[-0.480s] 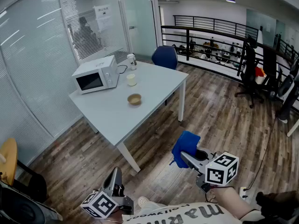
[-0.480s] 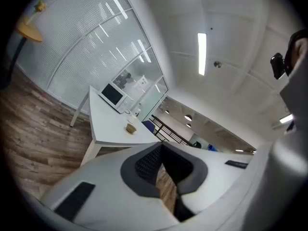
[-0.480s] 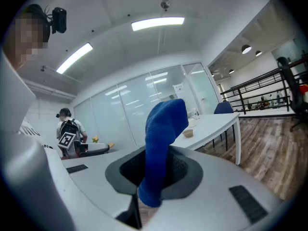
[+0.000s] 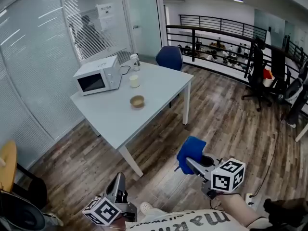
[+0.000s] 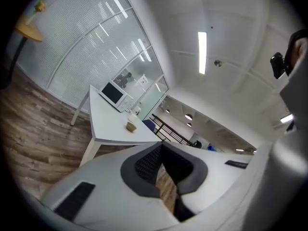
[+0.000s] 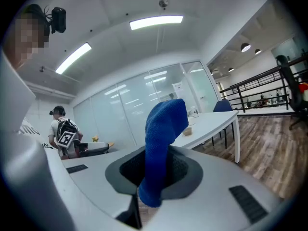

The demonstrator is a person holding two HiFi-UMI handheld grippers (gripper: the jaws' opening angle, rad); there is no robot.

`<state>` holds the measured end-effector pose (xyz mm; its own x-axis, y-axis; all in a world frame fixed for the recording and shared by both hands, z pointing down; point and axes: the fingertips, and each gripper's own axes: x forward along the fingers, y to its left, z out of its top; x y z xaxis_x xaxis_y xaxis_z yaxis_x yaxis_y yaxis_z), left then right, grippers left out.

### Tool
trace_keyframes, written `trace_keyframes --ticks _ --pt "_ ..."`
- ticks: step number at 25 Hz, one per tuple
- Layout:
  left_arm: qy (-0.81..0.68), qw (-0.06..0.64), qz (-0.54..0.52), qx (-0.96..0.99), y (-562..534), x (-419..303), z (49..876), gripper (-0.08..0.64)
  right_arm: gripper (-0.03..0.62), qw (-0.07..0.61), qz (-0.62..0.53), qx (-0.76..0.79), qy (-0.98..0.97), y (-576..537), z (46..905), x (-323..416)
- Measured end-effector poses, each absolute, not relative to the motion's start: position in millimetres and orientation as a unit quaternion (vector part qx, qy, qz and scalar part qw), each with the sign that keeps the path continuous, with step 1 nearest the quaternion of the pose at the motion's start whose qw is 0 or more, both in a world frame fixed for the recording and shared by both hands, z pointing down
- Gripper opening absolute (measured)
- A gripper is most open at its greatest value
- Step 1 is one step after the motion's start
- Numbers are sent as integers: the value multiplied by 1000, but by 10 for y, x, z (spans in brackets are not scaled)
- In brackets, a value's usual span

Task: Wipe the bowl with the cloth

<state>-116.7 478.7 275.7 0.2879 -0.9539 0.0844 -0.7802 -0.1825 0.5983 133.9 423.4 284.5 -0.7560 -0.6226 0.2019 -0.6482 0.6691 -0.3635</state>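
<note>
We hold both grippers low and close to us. Our left gripper (image 5: 161, 163) has its jaws shut together, with nothing between them. Our right gripper (image 6: 155, 174) is clamped on the blue cloth (image 6: 164, 129), which stands up out of the jaws in a folded lump. Each gripper carries a cube of black-and-white square markers. The print on the shirt (image 4: 192, 220) just below them runs upside down and is cut off, so we cannot read it whole.

Well ahead of both grippers, across the wood floor (image 4: 221, 124), stands the white table (image 4: 120, 121). The tan bowl (image 4: 137, 101) sits on it, well apart from the cloth. Beyond the bowl is a pale cup (image 4: 134, 81), with a white microwave (image 4: 97, 79) to its left. Farther back, a paper sheet (image 4: 105, 11) on the glass wall bears writing too small to read.
</note>
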Motion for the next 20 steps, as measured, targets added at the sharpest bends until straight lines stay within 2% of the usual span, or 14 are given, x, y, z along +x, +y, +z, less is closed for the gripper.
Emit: trace_keyframes --ticks 15,20 --pt "-572 278 -151 757 4634 -1146 2902 14 63 30 244 336 -909 4111 3026 1334" --pt "-565 273 -204 751 4397 -1386 2910 18 63 43 260 342 -902 3849 3192 1191"
